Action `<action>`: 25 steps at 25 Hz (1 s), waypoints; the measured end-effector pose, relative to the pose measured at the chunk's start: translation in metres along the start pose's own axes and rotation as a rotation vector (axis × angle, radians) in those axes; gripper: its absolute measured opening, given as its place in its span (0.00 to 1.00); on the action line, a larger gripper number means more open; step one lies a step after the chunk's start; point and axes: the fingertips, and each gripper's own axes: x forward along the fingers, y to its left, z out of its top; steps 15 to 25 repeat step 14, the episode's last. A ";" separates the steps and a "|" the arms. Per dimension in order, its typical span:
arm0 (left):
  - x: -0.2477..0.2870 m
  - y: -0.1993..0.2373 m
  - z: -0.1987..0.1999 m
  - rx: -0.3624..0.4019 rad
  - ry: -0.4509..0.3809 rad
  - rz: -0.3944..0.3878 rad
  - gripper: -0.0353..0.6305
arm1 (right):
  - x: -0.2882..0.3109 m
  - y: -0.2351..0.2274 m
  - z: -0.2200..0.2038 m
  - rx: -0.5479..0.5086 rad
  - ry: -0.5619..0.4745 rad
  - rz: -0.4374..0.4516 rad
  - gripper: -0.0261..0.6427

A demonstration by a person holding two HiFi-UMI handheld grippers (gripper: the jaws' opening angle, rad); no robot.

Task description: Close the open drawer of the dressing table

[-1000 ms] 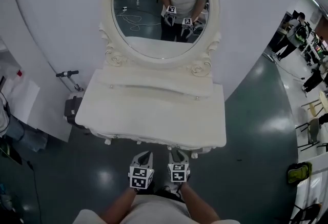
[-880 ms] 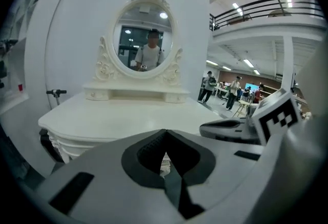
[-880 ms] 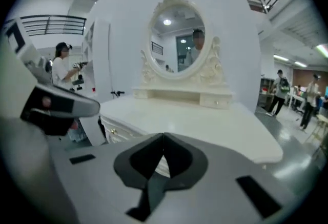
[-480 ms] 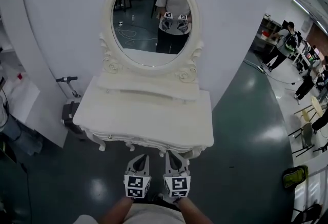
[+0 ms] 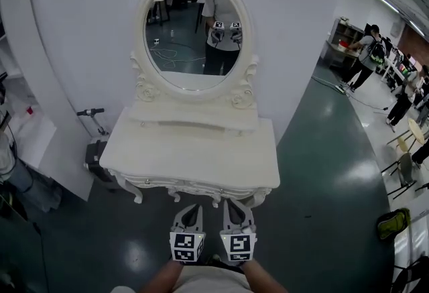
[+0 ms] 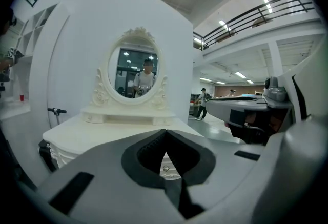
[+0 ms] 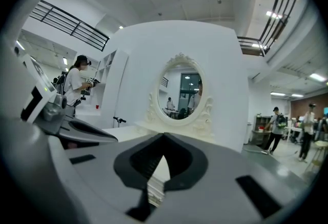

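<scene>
A white dressing table (image 5: 194, 151) with an oval mirror (image 5: 193, 30) stands against the white wall. Its carved drawer front (image 5: 201, 188) looks flush with the table's front edge. Both grippers hang side by side just in front of that edge, touching nothing. My left gripper (image 5: 195, 207) is shut and empty; in its own view the left gripper (image 6: 165, 131) has its tips together, with a drawer knob (image 6: 165, 168) showing below them. My right gripper (image 5: 228, 204) is also shut and empty, and the right gripper (image 7: 164, 136) points at the table top and mirror.
A white partition panel (image 5: 37, 84) and a scooter-like object (image 5: 95, 141) stand left of the table. People (image 5: 371, 53) walk at the far right, near a chair (image 5: 404, 167) and a green bag (image 5: 392, 223). Another person (image 7: 77, 82) stands at the left.
Both grippers have risen in front of the table and tilted toward level, still side by side. The head view has pulled back, so more of the mirror and wall shows.
</scene>
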 end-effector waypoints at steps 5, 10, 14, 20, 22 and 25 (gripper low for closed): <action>-0.005 -0.001 0.007 0.029 -0.017 0.012 0.06 | -0.004 0.002 0.010 0.014 -0.025 0.014 0.06; -0.013 0.003 0.004 0.053 -0.001 0.027 0.06 | -0.001 0.011 0.006 0.029 -0.035 0.033 0.06; -0.019 0.000 0.001 0.054 0.020 0.024 0.06 | 0.000 0.009 0.004 0.043 -0.025 0.044 0.06; -0.019 0.000 0.001 0.054 0.020 0.024 0.06 | 0.000 0.009 0.004 0.043 -0.025 0.044 0.06; -0.019 0.000 0.001 0.054 0.020 0.024 0.06 | 0.000 0.009 0.004 0.043 -0.025 0.044 0.06; -0.019 0.000 0.001 0.054 0.020 0.024 0.06 | 0.000 0.009 0.004 0.043 -0.025 0.044 0.06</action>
